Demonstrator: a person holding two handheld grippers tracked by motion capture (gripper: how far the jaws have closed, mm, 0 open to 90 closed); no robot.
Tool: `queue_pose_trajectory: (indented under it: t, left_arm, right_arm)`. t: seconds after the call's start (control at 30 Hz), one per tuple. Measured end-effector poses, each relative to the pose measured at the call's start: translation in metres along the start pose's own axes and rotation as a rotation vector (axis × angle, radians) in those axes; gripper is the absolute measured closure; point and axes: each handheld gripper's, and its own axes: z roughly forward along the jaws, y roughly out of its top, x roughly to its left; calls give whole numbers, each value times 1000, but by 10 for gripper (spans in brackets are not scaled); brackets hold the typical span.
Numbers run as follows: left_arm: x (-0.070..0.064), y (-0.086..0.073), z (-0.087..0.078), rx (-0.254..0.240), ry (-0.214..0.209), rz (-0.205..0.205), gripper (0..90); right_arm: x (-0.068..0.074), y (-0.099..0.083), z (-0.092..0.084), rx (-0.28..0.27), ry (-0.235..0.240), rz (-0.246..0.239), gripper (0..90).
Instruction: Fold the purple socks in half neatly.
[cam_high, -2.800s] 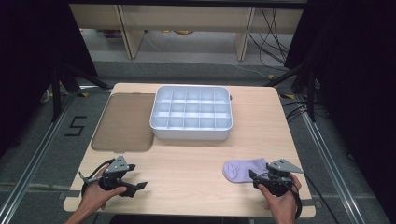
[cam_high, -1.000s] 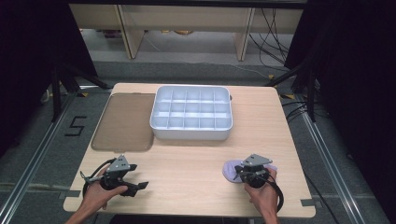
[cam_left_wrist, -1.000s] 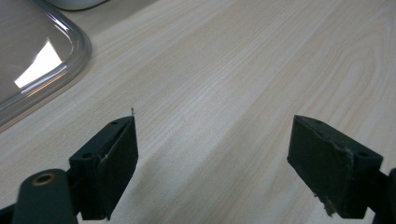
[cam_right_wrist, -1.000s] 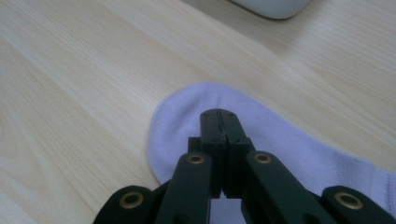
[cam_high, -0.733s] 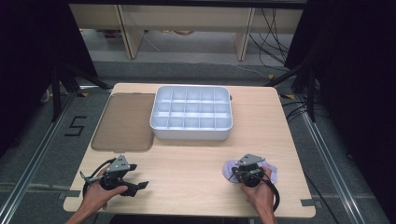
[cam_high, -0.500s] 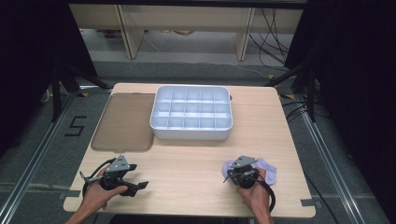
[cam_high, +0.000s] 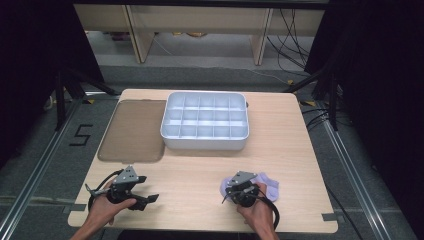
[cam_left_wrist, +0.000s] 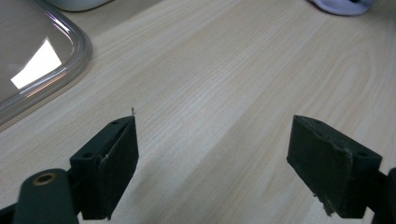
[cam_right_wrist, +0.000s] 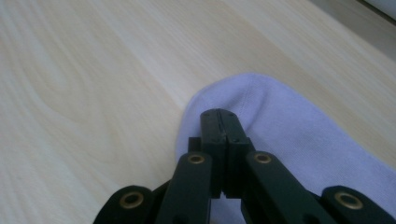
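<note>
Left gripper (cam_left_wrist: 215, 158) jaws wide apart over bare wooden table (cam_left_wrist: 224, 74); clear lid (cam_left_wrist: 32, 65) upper left.

floor (cam_high: 60, 150): grey, marked "5" | shelving (cam_high: 200, 20): pale wood | surroundings: dark drapes (cam_high: 380, 75)

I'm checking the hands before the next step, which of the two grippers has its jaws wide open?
The left gripper, over bare table near the clear lid. Its jaws stand far apart. The right gripper has its jaws pressed together above the purple sock.
</note>
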Motion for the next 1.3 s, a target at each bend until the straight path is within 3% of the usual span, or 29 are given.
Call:
queue_pose_trajectory:
  t: [0.13,0.2,0.23,0.27,0.43,0.47,0.53,0.73,0.97,1.17,1.23,1.3]
  left_arm:
    - [1,0,-1,11,2,12,157]
    - [0,0,-1,4,1,2,157]
    - [0,0,-1,6,1,3,157]
    - [1,0,-1,13,1,13,157]
    - [0,0,0,3,0,-5,157]
    - [2,0,-2,25,7,14,157]
    - [1,0,-1,13,6,-18,157]
    - [2,0,-1,10,7,-4,157]
    - [1,0,-1,15,5,-20,157]
    - [2,0,0,6,4,-4,157]
    - [1,0,0,9,7,-20,157]
    - [2,0,-1,25,2,21,157]
  right_arm:
    - [16,9,6,4,23,-21,900]
    - [23,13,10,-2,43,-67,900]
    - [27,15,11,9,49,-60,900]
    - [33,19,16,-12,57,-103,900]
    - [44,26,20,-1,86,-119,900]
    - [46,27,21,-3,98,-123,900]
    - [56,32,26,-14,105,-141,900]
    - [75,44,37,-28,134,-167,900]
    - [88,53,44,-29,167,-199,900]
    - [96,58,50,-42,183,-200,900]
    - [96,60,51,-45,184,-231,900]
    - [98,61,54,-55,178,-239,900]
